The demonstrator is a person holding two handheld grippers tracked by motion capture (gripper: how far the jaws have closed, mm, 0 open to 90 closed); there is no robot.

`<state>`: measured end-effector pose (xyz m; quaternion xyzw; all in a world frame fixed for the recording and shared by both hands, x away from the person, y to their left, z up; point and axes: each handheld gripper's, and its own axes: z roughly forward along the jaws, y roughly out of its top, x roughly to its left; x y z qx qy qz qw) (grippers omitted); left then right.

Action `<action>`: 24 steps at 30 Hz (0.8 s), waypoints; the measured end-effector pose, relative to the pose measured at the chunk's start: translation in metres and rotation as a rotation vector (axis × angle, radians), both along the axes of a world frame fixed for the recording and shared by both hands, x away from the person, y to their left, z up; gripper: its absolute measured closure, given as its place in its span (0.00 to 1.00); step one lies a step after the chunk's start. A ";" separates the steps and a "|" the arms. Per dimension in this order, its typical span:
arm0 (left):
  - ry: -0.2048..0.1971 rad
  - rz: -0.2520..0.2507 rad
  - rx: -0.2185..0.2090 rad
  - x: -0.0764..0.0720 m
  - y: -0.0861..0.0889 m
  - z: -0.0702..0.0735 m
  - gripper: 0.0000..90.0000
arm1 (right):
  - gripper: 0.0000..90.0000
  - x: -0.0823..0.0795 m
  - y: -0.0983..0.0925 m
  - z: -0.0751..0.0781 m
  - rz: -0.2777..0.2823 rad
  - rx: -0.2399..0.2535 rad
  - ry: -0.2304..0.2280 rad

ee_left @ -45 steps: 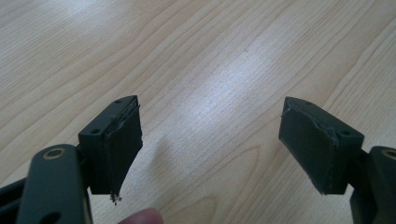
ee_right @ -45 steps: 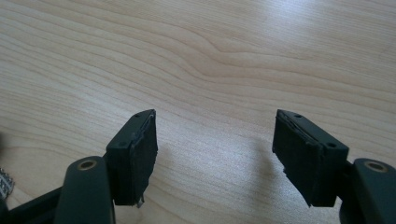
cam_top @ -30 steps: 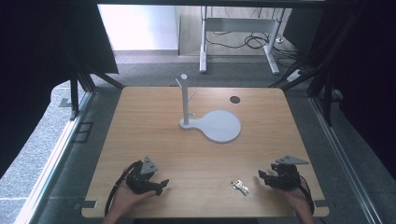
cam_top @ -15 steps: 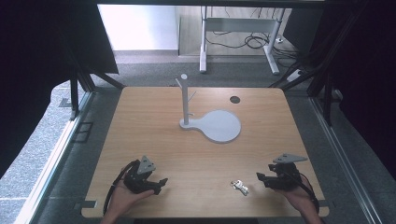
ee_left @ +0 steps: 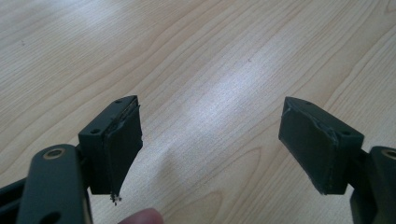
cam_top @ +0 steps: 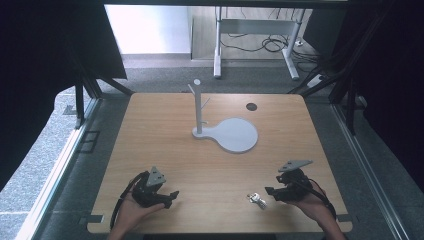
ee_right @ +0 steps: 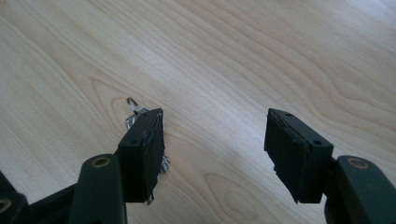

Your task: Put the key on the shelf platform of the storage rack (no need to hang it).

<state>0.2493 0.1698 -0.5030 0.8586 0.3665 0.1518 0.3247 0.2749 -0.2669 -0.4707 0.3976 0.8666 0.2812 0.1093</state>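
Right gripper [cam_top: 270, 191], low on the right of the high view, stands with jaws apart and nothing between them, the keys [cam_top: 257, 200] lying on the table [cam_top: 165, 135] just left of its tips, while the left gripper [cam_top: 170, 196] waits open at lower left; the grasp would go best by sliding leftward until the bunch sits centred. From the left gripper view its pads [ee_left: 122, 140] bracket bare wood; from the right gripper view the keys [ee_right: 136, 114] peek out behind the left-hand pad [ee_right: 148, 149], outside the gap, so closing now would likely miss.
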 end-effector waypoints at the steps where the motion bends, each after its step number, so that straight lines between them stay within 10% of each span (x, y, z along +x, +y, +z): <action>1: 0.000 0.000 0.000 0.000 0.000 0.000 0.24 | 0.42 0.000 0.002 -0.001 0.009 -0.003 0.005; 24: -0.002 0.010 -0.010 0.001 0.006 0.003 0.24 | 0.42 -0.002 0.049 -0.019 0.132 -0.100 0.107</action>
